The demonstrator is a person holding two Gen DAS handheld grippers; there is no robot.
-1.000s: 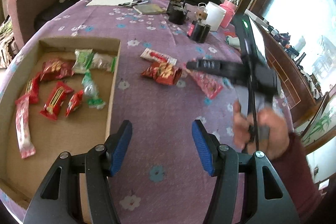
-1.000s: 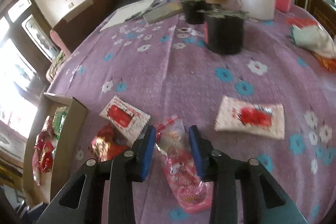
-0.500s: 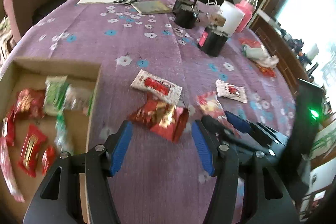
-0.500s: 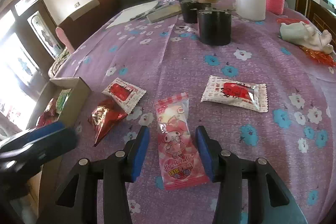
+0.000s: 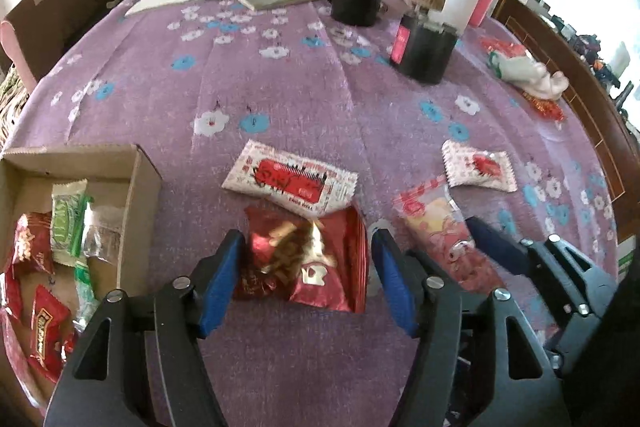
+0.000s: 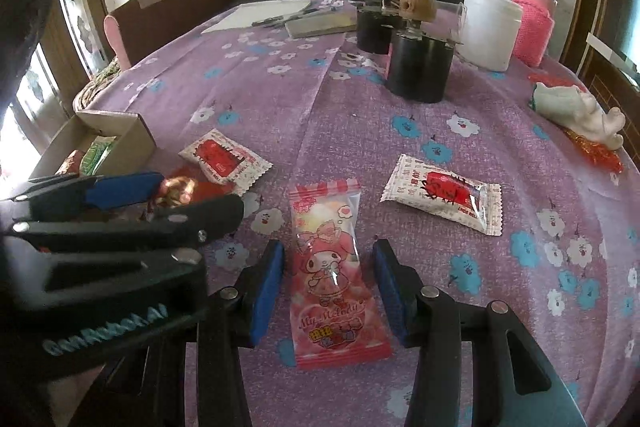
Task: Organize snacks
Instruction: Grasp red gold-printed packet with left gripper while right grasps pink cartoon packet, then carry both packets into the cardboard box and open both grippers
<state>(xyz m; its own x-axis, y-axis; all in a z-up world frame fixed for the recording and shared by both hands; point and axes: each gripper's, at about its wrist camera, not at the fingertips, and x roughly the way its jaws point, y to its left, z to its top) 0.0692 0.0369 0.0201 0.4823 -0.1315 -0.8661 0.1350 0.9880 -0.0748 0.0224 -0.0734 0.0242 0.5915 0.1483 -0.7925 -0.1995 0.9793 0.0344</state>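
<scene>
L gripper (image 5: 306, 277) swung off the cardboard box (image 5: 138, 187), jaws opening round red foil snack (image 5: 316, 259); R gripper (image 6: 328, 285) let go, apart beside pink My Melody pack (image 6: 334, 283) — both pickups next

Snack box (image 5: 136, 183) left of loose packets (image 5: 290, 181) on tablecloth (image 5: 304, 99); jars (image 5: 424, 55) behind

- The pink snack packet (image 6: 334, 279), low in the middle of the right wrist view, bore "My Melody" in script under a cartoon rabbit figure.
- The white-and-red sachets (image 6: 442, 193) carried red print too small to read.
- Pale lettering on the left hand-held gripper (image 6: 160, 203), at lower left, was blurred beyond reading.
</scene>
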